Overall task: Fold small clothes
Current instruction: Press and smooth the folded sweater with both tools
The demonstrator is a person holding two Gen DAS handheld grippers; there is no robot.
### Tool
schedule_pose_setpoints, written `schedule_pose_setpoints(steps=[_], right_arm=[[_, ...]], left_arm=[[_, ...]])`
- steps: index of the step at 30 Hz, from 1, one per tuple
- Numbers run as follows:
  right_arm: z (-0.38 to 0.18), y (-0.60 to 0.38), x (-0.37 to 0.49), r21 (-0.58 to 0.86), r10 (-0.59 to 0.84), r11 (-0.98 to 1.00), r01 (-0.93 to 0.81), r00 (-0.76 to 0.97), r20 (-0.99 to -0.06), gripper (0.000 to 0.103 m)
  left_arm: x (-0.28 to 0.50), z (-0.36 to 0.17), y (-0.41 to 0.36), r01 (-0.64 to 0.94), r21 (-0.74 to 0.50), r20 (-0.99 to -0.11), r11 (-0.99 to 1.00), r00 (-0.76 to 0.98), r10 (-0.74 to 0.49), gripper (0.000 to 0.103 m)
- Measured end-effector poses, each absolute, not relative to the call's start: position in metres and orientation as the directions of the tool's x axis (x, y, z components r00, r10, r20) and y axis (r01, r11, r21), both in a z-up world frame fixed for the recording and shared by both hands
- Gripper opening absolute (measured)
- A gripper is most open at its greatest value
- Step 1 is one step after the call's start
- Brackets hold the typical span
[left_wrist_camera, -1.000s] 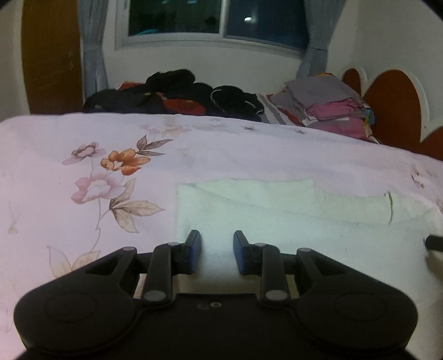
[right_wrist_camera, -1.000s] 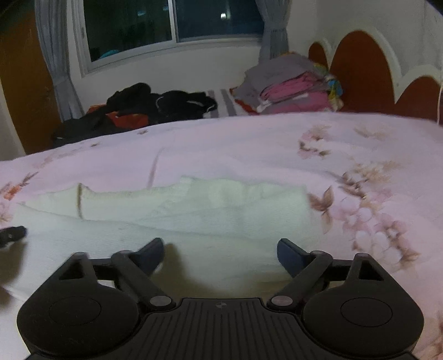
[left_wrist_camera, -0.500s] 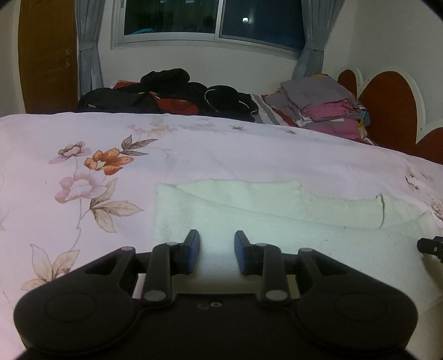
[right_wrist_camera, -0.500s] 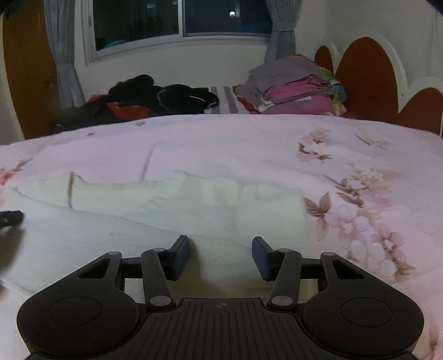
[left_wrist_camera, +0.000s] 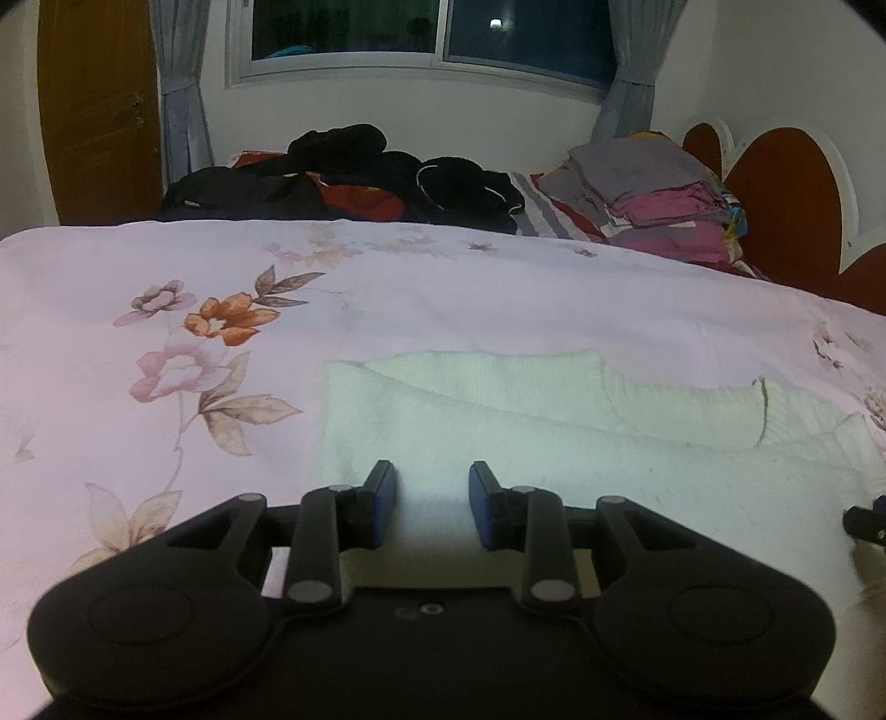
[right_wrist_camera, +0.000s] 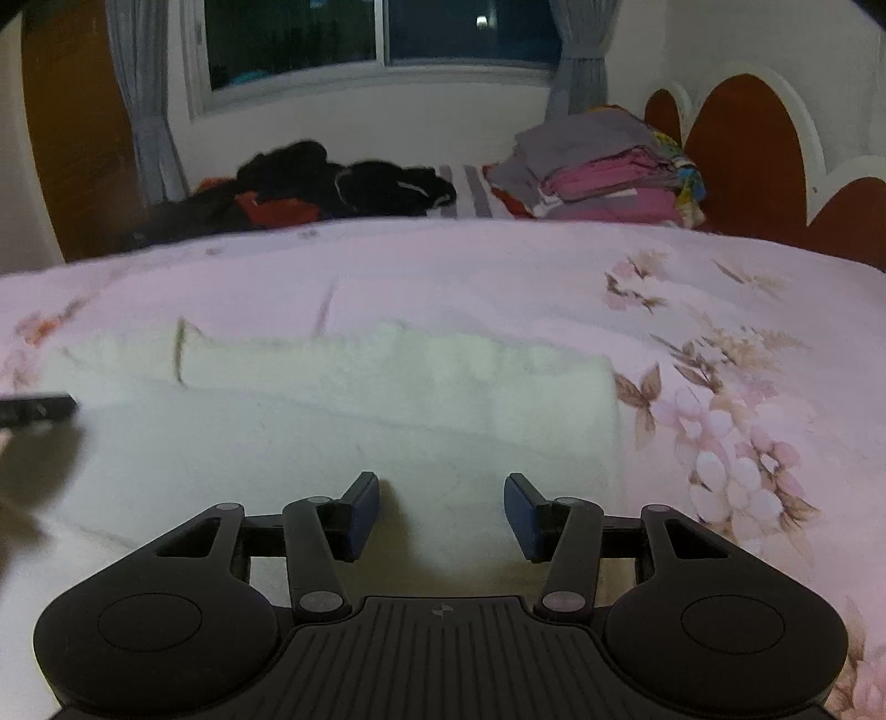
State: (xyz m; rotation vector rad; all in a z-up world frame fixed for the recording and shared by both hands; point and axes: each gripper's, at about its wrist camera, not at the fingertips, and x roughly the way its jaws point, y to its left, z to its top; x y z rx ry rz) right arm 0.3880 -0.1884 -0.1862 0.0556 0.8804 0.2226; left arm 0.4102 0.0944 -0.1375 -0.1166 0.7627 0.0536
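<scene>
Two tools hang low over a white knit garment (left_wrist_camera: 554, 443) that lies flat on a bed covered by a pink floral sheet (left_wrist_camera: 166, 343). At the far left of the left wrist view a brown door (left_wrist_camera: 94, 111) stands beside a grey curtain (left_wrist_camera: 183, 94). Below the dark window (left_wrist_camera: 432, 27), a heap of black and red clothes (left_wrist_camera: 354, 177) sits at the far side of the bed. To its right is a folded stack of grey and pink laundry (left_wrist_camera: 659, 194), just in front of the scalloped brown headboard (left_wrist_camera: 786, 194).

The left tool (left_wrist_camera: 432, 509) sits over the garment's near left part, its jaws a narrow gap apart with white cloth showing between them; whether they pinch that cloth I cannot tell. A sleeve is folded across the garment's far edge, with a dark line near its right end. At the right border of this view a dark tip of the other tool peeks in.

In the right wrist view, the right tool (right_wrist_camera: 441, 512) hovers over the garment's (right_wrist_camera: 332, 421) near right part, jaws somewhat wider apart and gripping nothing visible. The garment's right edge lies just beside printed pink blossoms.
</scene>
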Motion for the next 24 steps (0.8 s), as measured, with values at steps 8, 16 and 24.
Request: schedule_pose_setpoints(steps=[8, 16, 24], right_arm=[[-0.177, -0.194, 0.364, 0.163, 0.244, 0.969, -0.186, 0.619, -0.747, 0.05], [-0.189, -0.193, 0.362, 0.107, 0.21, 0.974, -0.202, 0.61, -0.764, 0.05], [-0.189, -0.198, 0.364, 0.137, 0.224, 0.972, -0.189, 0.591, -0.775, 0.05]], left_arm=[[0.362, -0.134, 0.085, -0.004, -0.067, -0.681, 0.998, 0.731, -0.043, 0.031], [0.358, -0.143, 0.083, -0.015, -0.037, -0.697, 0.999, 0.717, -0.015, 0.036], [0.363, -0.141, 0.08, -0.028, -0.018, -0.718, 0.999, 0.696, 0.006, 0.036]])
